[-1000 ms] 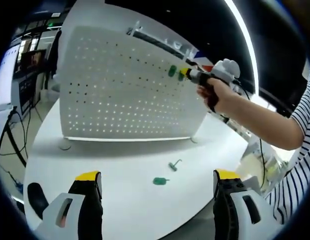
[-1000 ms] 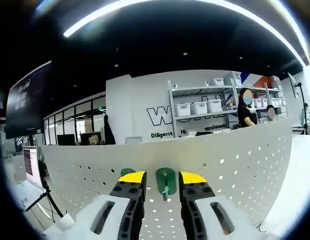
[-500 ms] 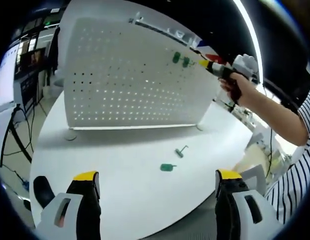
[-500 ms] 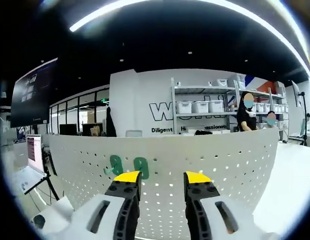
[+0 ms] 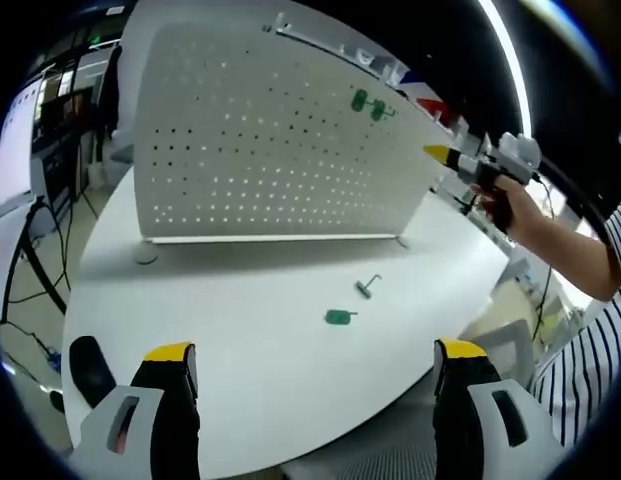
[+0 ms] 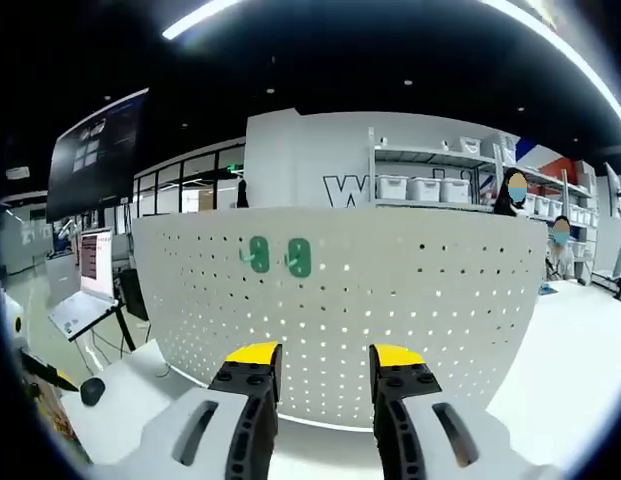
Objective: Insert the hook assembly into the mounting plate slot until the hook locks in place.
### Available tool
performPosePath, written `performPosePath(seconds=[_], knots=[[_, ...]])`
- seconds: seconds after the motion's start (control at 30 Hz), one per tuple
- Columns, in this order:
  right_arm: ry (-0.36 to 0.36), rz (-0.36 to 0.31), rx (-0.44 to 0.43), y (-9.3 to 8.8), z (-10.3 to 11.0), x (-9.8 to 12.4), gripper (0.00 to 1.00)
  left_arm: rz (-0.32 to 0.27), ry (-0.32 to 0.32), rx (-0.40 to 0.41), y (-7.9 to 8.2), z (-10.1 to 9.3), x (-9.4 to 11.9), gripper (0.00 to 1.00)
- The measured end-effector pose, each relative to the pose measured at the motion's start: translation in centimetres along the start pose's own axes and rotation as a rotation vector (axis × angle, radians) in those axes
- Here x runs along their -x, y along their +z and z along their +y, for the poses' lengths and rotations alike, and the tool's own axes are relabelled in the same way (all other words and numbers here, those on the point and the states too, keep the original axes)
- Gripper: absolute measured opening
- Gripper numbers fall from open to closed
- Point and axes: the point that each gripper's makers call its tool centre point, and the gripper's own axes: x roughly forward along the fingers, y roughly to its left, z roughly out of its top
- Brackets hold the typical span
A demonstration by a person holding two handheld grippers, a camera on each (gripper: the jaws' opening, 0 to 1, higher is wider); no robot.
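Observation:
A white perforated mounting plate [image 5: 260,140] [image 6: 370,300] stands upright on the round white table [image 5: 220,320]. Two green hook assemblies [image 5: 368,104] [image 6: 280,257] hang side by side near its top. A loose green hook base [image 5: 339,317] and a small metal hook [image 5: 367,287] lie on the table in front of the plate. My left gripper [image 5: 310,365] is open at the near table edge, nothing between its fingers. My right gripper [image 6: 317,358] [image 5: 440,153] is open and empty, held by a hand a short way back from the plate's right end.
A dark round object [image 5: 88,358] sits at the table's near left edge. A person's arm in a striped sleeve [image 5: 590,330] reaches in from the right. Shelving with white bins [image 6: 420,185], monitors [image 6: 95,265] and people stand behind the plate.
The right gripper has backed off from the plate and to the right, leaving the second green hook on the plate beside the first. The left gripper stayed open at the table edge.

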Motion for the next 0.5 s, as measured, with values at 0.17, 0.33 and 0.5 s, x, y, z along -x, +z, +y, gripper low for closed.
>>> performPosePath(seconds=[0.17,0.33,0.5], knots=[[0.011,0.067,0.022,-2.8,0.2,1.9,0.33,0.003,0.009,0.008,-0.4,0.2,0.2,1.0],[0.086,0.124,-0.023,-5.8,1.6,3.8,0.37,0.019,0.013,0.008,-1.1,0.3,0.4,1.0],[0.123,0.225,0.025,-9.5,2.9,5.7,0.38,0.046,0.016,-0.002,-1.8,0.3,0.4,1.0]])
